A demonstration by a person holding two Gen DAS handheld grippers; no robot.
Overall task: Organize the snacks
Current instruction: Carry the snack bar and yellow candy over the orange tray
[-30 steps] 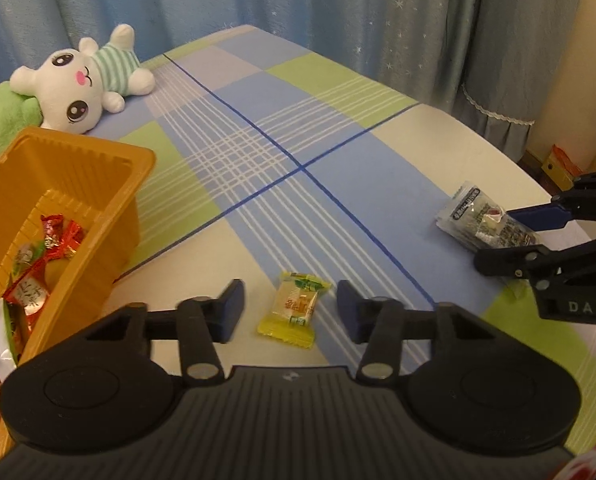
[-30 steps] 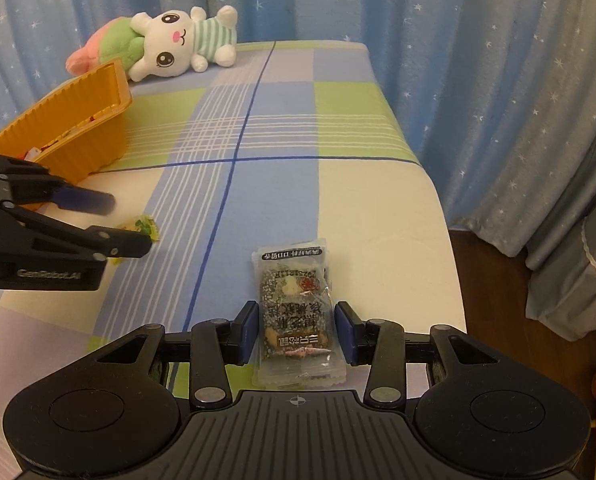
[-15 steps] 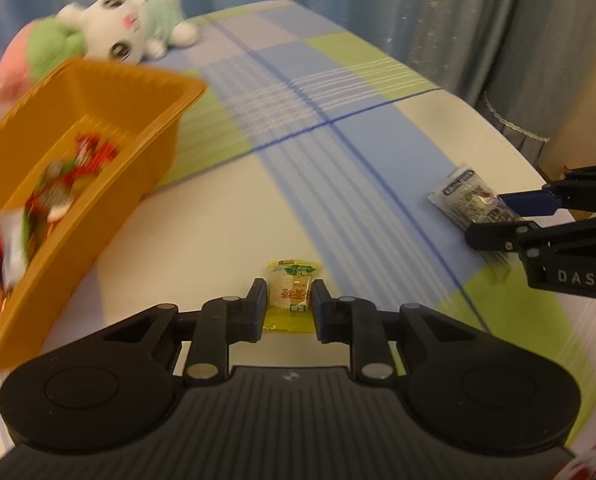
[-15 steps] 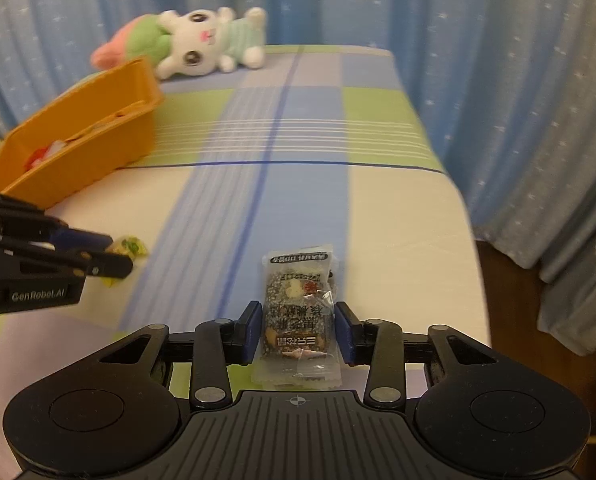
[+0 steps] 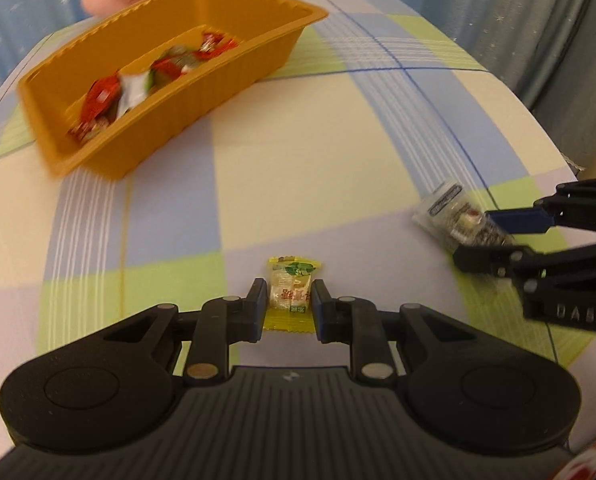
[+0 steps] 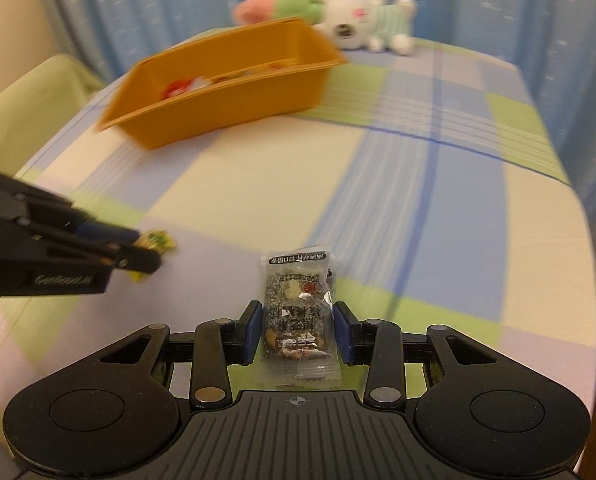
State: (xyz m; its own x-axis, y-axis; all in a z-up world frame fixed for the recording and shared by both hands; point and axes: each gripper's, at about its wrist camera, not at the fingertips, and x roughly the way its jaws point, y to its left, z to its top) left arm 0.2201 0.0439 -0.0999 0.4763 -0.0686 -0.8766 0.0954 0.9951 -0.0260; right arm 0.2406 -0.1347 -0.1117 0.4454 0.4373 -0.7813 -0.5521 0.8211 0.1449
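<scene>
Left wrist view: the left gripper (image 5: 288, 306) is clamped on a yellow candy (image 5: 291, 290); its pads pinch the wrapper's lower half, and the top sticks out ahead of the tips.
Right wrist view: the right gripper (image 6: 298, 334) grips a clear nut pack (image 6: 298, 312) by its side edges, the printed end forward.
Bin: the orange bin (image 5: 234, 0) sits well ahead of both, near the plush toy (image 6: 354, 16), with red-wrapped sweets inside.
Risk, candy: the slick wrapper may slide out of the narrow pinch if swung fast.
Risk, pack: the film could buckle and twist loose.
Risk, tools: both head for one bin and might collide at its rim.
</scene>
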